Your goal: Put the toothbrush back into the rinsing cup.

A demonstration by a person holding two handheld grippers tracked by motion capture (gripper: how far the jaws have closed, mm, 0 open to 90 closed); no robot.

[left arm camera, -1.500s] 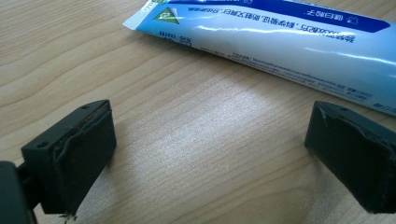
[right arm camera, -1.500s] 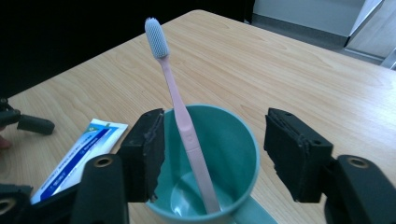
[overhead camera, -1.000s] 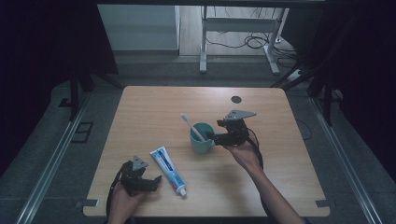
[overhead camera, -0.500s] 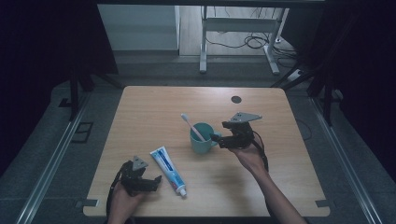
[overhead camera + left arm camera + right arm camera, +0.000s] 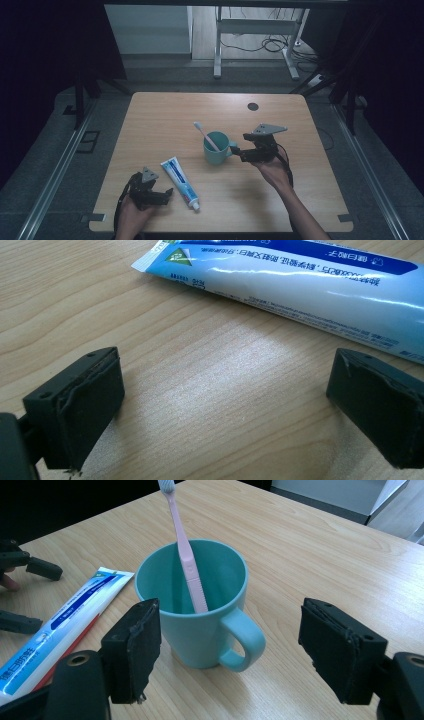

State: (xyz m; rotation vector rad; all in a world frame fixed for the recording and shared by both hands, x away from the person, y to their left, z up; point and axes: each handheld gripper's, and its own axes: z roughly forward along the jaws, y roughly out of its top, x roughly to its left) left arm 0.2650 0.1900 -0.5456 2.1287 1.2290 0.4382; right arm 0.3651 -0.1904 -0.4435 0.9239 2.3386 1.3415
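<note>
A teal mug (image 5: 216, 148) (image 5: 192, 612) stands upright near the table's middle, its handle (image 5: 245, 640) pointing at my right gripper. A pink toothbrush (image 5: 205, 134) (image 5: 186, 555) leans inside it, bristles up. My right gripper (image 5: 239, 151) (image 5: 235, 647) is open just right of the mug, with its jaws on either side of the handle and apart from it. A blue and white toothpaste tube (image 5: 180, 182) (image 5: 310, 280) (image 5: 60, 625) lies flat at the front left. My left gripper (image 5: 164, 195) (image 5: 220, 410) rests open on the wood just left of the tube, holding nothing.
The wooden table (image 5: 165, 120) has a small round black grommet (image 5: 253, 106) at the back right. Its front edge runs just behind both hands. Beyond the far edge stands a metal desk frame (image 5: 250, 30) with cables on the floor.
My right gripper has drawn back to the right, a little away from the mug. The left gripper, mug and tube have stayed put.
</note>
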